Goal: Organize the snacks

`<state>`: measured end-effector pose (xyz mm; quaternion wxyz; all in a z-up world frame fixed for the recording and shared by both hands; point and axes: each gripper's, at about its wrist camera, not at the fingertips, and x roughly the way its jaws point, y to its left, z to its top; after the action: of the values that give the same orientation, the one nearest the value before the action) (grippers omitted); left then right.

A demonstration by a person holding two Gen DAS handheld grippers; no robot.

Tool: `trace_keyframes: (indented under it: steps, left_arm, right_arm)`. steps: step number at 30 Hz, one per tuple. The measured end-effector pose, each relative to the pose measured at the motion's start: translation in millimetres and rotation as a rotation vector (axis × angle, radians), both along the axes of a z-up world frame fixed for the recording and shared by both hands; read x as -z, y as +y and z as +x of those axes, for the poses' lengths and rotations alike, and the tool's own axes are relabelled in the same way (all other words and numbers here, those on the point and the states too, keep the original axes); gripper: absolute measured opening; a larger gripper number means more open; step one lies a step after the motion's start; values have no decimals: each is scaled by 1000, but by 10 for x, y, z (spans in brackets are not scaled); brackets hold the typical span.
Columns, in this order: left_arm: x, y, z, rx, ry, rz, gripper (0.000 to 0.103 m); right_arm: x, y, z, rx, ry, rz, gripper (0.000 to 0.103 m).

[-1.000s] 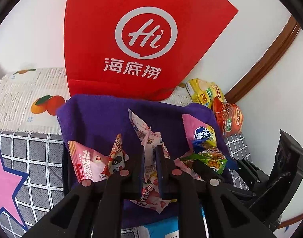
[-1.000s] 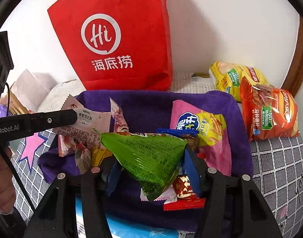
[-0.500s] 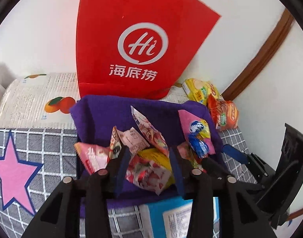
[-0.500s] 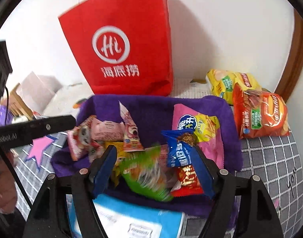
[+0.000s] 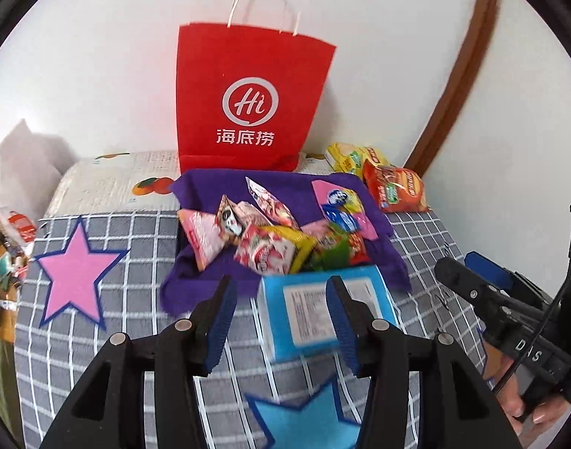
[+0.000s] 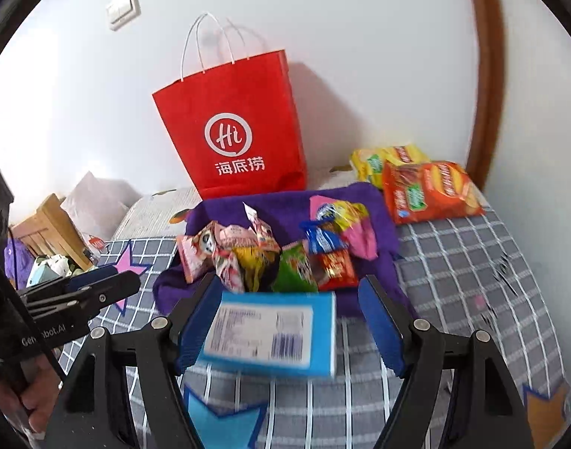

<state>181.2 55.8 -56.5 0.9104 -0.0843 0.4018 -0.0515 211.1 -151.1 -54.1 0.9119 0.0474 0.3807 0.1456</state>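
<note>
Tilting downward, both tools (image 5: 281, 299) (image 6: 289, 318) open-jawed

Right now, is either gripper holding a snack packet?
No: left gripper and right gripper both stand open and empty, short of the snack pile.

We see a matt red paper bag (image 5: 248, 101), glossy plastic snack packets (image 5: 270, 239) on a fuzzy purple cloth (image 5: 206, 194), and a smooth blue cardboard box (image 6: 274, 333).
</note>
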Motion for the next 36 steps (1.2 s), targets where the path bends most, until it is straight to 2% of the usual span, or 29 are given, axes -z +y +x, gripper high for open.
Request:
trace_keyframes:
  steps: [3,6,8,10,14,18,25,36]
  left_arm:
    - [-54,-79,-303,-10,-33,24,52]
    - [-118,-141,-613,-16,-65,40,58]
    - [-152,-163,-774,-20,-86,48,61]
    - [-189,-199,-943,-35,-113,70,66]
    - [-230,-294,-1178,-49,-162,127,82]
    - [-267,-355,-1353,-44,-190,129,88]
    - [-365,-461,-1544,-47,-218,127,88]
    - [-360,-530,-1593,-55,-212,141,89]
  right_arm:
    - [-38,-61,-265,6,14,-1,76]
    - [-84,-111,-599,42,-16,-28,76]
    - [-103,-128,-764,53,-41,-51,82]
    - [-113,-148,-957,75,-52,-70,92]
    - [-88,-221,-1161,102,-27,-87,93]
    - [-66,-352,-1265,122,-9,-44,93]
    - [-112,-422,-1474,132,-19,-60,93]
    - [-180,-463,-1616,133,-37,-90,93]
